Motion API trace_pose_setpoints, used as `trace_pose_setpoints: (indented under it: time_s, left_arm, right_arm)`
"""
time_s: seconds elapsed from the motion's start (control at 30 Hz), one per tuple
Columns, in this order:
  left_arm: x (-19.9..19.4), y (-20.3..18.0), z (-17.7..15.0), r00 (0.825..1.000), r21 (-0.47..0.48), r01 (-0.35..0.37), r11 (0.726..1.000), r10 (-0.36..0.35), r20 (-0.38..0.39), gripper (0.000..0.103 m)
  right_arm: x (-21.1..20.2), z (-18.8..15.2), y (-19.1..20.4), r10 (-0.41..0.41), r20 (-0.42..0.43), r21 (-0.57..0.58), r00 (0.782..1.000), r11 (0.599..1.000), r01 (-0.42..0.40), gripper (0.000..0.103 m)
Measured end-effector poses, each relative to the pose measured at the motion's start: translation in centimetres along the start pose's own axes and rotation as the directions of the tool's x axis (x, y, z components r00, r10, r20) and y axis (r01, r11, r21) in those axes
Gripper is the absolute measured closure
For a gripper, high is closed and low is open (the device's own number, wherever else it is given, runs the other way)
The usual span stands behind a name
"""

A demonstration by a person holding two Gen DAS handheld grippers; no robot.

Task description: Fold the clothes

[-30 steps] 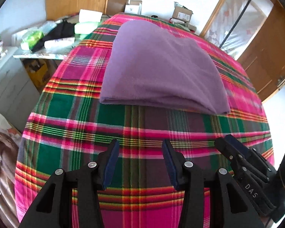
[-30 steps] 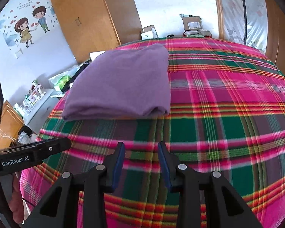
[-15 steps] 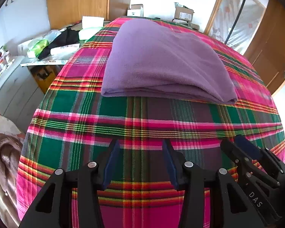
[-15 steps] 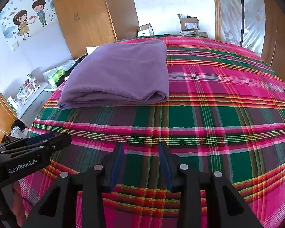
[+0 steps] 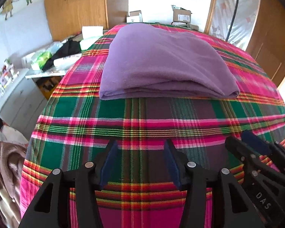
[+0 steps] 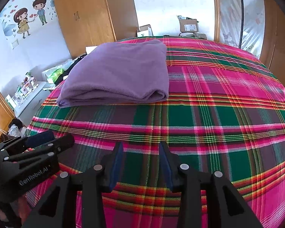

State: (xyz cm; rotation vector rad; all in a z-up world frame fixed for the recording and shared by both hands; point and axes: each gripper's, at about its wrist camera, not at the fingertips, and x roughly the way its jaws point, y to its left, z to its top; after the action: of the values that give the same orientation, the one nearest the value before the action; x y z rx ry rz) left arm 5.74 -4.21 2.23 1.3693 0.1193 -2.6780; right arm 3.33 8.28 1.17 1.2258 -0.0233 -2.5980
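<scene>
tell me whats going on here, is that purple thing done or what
A person holds a two-finger gripper in each hand over a bed with a plaid cover. The purple garment lies on it folded into a neat rectangle, touched by neither tool. The left gripper and the right gripper hover short of its near edge, both open with nothing between the fingers; the left one's jaws have just been opening wider. The fold looks finished.

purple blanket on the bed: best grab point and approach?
Probably the near-left corner of the purple blanket, coming in low from the near edge. The stacked layer edges show there and lift slightly off the plaid bedspread, while the right end looks like a rounded fold.
</scene>
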Motion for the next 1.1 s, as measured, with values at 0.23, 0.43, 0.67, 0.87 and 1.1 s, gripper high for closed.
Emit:
trace_pose_setpoints:
  time_s: [0.23,0.43,0.67,0.87,1.1]
  left_arm:
    - [0.0,0.0,-0.1,1.000,-0.007,-0.007,1.000,0.007,0.011,0.046]
    - [0.0,0.1,-0.1,1.000,-0.016,-0.012,1.000,0.012,0.025,0.041]
    - [0.2,0.2,0.1,0.999,-0.024,-0.018,1.000,0.019,0.026,0.036]
    - [0.4,0.4,0.2,0.999,-0.031,-0.023,0.999,0.024,0.030,0.033]
    - [0.7,0.5,0.4,0.999,-0.036,-0.027,0.999,0.028,0.034,0.029]
  right_arm:
    - [-0.1,0.1,0.0,-0.003,-0.001,-0.005,1.000,1.000,0.003,0.064]
    - [0.2,0.1,0.6,-0.013,-0.005,-0.027,1.000,1.000,0.013,0.058]
    - [0.8,0.5,1.4,-0.083,-0.012,-0.063,0.996,0.995,0.082,0.051]
    - [1.2,1.0,1.4,-0.121,-0.017,-0.057,0.992,0.991,0.120,0.047]
    - [1.7,1.9,0.9,-0.140,-0.022,-0.044,0.990,0.989,0.139,0.042]
